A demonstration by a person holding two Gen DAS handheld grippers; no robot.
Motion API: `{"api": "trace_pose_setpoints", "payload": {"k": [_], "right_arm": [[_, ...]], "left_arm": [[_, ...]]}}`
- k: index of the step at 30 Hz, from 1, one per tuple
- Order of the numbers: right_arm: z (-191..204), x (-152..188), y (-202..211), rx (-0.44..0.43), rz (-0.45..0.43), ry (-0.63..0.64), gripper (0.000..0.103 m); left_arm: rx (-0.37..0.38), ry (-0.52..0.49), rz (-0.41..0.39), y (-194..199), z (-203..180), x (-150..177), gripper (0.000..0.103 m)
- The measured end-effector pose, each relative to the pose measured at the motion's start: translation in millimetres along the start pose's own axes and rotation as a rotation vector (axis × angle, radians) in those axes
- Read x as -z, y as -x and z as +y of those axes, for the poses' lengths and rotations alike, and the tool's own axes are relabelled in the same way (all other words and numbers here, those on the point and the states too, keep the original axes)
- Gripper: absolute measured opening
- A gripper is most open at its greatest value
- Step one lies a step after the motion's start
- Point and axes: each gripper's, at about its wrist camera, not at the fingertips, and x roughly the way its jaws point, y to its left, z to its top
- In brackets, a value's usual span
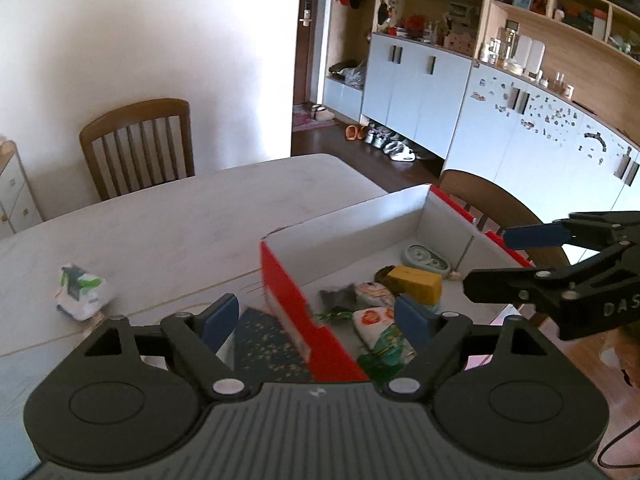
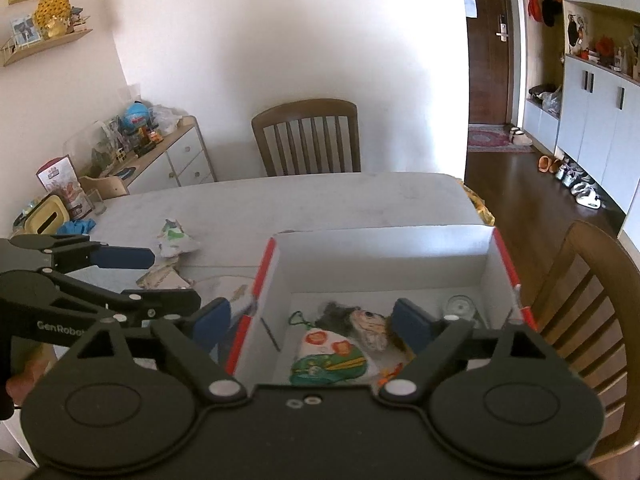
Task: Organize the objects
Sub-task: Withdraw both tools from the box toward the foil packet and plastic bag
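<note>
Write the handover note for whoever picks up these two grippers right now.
Left gripper: jaws open, nothing held, poised over the near left wall of the red and white cardboard box.
Right gripper: jaws open, nothing held, poised over the inside of the box.
In the box: yellow block, grey oval case, patterned fabric pouches and a few more small items.
Still out on the table: white and green crumpled packet, and a dark speckled flat item just outside the box's left wall.
Left to do: box those two, judging by what lies loose.
</note>
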Motion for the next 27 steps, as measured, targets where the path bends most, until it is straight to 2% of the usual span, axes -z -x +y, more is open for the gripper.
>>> {"api": "trace_pose_setpoints", "payload": {"k": [4, 7, 17, 27], "right_arm": [[19, -1, -3, -0.001, -0.002, 0.01, 0.096], [34, -1, -7, -0.002, -0.002, 0.019, 0.098], [84, -3, -28, -0.015, 0.019, 0.055, 0.102], [126, -7, -57, -0.028, 0.058, 0.077, 0.102]], "left_arm": [[-0.012, 0.017, -0.001, 6, 18, 6, 0.088], [-0.027, 0.029, -0.002, 10, 33, 10, 0.101], [-0.065, 0.074, -0.016, 20, 80, 25, 0.103], [-0.067, 0.137, -0.014, 24, 127, 39, 0.103]]}}
